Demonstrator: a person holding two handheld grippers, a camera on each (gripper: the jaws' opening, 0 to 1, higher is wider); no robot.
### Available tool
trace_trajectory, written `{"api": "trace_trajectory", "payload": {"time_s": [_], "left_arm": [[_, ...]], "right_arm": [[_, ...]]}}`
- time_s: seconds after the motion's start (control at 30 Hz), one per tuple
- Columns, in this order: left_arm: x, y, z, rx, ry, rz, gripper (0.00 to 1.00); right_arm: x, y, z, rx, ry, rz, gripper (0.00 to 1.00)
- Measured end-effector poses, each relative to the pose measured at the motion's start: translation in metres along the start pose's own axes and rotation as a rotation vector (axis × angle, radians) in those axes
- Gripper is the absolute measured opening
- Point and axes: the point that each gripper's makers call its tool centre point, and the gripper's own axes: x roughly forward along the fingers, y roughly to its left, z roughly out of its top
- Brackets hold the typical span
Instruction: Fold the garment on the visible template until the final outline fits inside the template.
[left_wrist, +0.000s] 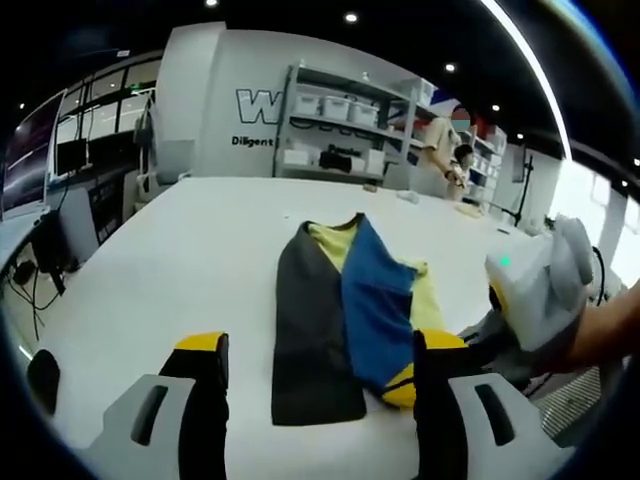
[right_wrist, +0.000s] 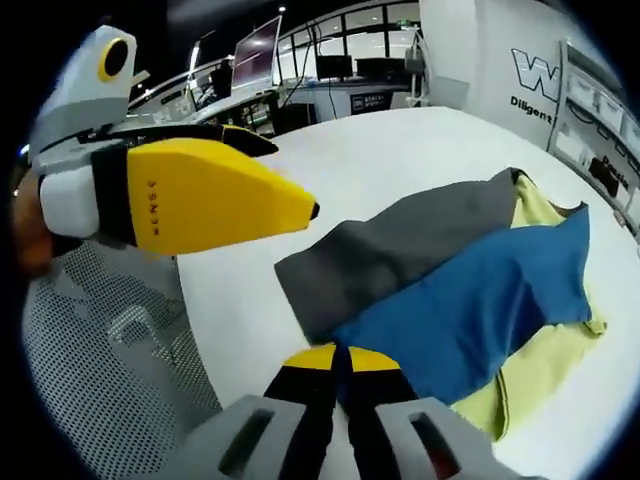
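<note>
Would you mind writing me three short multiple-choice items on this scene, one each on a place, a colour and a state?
1. Where does the garment lie?
A. on the white table
B. on a shelf
C. on the floor

2. What colour is the fold between the grey and yellow parts?
A. red
B. blue
C. green

3. How do the right gripper's jaws stand?
A. wide apart
B. one missing
C. together

Answers: 1 A, it lies flat on the tabletop; 2 B, a blue panel crosses the middle; 3 C, the yellow tips meet at the blue edge.
</note>
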Motion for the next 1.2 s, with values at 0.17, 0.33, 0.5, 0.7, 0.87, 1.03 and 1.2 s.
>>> {"api": "trace_trajectory", "payload": {"time_s": [0.17,0.33,0.5,0.7,0.87,1.03,1.2], "left_arm": [[0.0,-0.001,-0.001,0.008,0.003,-0.003,0.7],[0.0,-0.005,-0.001,0.023,0.006,-0.015,0.69],[0.0,-0.006,0.0,0.028,0.003,-0.018,0.69],[0.001,-0.009,-0.002,0.043,0.01,-0.027,0.69],[0.001,-0.01,-0.003,0.04,0.018,-0.032,0.69],[0.002,-0.012,-0.005,0.043,0.025,-0.041,0.68],[0.002,-0.013,-0.005,0.045,0.028,-0.043,0.67]], "right_arm": [[-0.01,-0.015,0.008,0.024,-0.023,-0.032,0.0],[-0.022,-0.03,0.019,0.037,-0.055,-0.063,0.0],[-0.032,-0.046,0.027,0.054,-0.085,-0.096,0.0],[-0.049,-0.071,0.04,0.083,-0.136,-0.146,0.0],[-0.062,-0.089,0.049,0.115,-0.181,-0.184,0.0],[-0.072,-0.106,0.053,0.14,-0.205,-0.218,0.0],[-0.083,-0.125,0.055,0.164,-0.225,-0.254,0.0]]}}
